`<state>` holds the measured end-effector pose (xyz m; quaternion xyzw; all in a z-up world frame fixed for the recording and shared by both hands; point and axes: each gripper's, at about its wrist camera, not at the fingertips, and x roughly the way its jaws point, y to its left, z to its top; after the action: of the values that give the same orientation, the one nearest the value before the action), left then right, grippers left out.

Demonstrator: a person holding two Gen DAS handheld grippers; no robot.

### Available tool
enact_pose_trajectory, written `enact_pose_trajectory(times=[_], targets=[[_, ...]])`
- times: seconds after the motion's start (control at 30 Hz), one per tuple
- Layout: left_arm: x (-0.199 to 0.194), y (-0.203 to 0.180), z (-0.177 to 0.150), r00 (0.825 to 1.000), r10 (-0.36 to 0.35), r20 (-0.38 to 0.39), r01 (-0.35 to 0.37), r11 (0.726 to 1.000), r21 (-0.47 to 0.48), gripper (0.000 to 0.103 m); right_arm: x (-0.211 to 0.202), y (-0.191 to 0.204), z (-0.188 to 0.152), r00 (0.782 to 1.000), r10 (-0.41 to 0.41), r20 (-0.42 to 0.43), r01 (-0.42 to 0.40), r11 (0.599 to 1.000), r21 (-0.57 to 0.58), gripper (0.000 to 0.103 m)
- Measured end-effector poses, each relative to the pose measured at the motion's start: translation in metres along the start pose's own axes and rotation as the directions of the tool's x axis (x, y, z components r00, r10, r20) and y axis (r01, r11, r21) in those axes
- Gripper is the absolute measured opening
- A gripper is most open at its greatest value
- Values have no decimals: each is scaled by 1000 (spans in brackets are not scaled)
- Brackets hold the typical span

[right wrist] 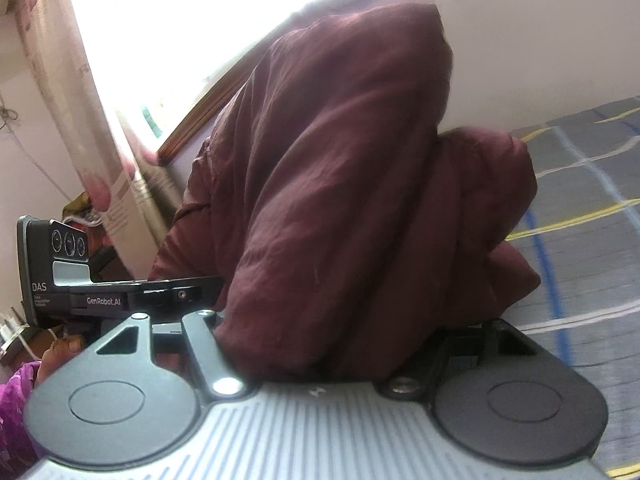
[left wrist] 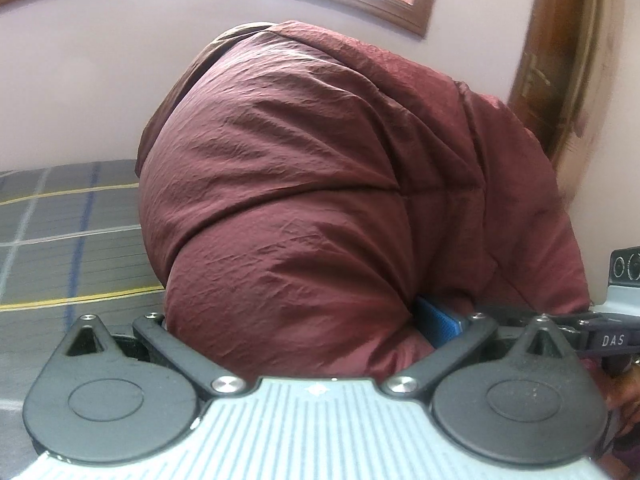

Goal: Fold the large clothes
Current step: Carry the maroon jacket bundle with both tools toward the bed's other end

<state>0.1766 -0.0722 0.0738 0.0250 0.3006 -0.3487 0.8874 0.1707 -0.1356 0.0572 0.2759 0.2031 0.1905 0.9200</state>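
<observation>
Above the plaid bed (left wrist: 60,240), the jacket (left wrist: 320,184) is gripped by the left claw (left wrist: 308,340) and right claw (right wrist: 320,344); slick padded fabric could be lost if either grip loosens.

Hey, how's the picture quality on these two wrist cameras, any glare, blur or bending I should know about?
Left wrist view: even, soft light; the maroon jacket is sharp, but the wooden frame at right smears, and the fisheye bends the window edge. Right wrist view: the window is blown out white, the jacket looks darker and slightly soft, and the plaid bedcover lines curve.
</observation>
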Motion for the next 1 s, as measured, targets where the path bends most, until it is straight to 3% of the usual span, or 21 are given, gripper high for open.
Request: enact_pose_trajectory(times=[0.3, 0.67, 1.0], targets=[[-51, 48, -4, 995, 92, 38, -90, 995, -52, 103, 43, 42, -3, 996, 77, -41, -78, 996, -40, 69], [-92, 100, 0, 977, 199, 74, -191, 976, -110, 103, 104, 91, -2, 983, 162, -80, -168, 983, -73, 69], [-116, 143, -2, 958, 272, 86, -257, 953, -158, 103, 115, 88, -5, 970, 213, -116, -223, 971, -87, 69]])
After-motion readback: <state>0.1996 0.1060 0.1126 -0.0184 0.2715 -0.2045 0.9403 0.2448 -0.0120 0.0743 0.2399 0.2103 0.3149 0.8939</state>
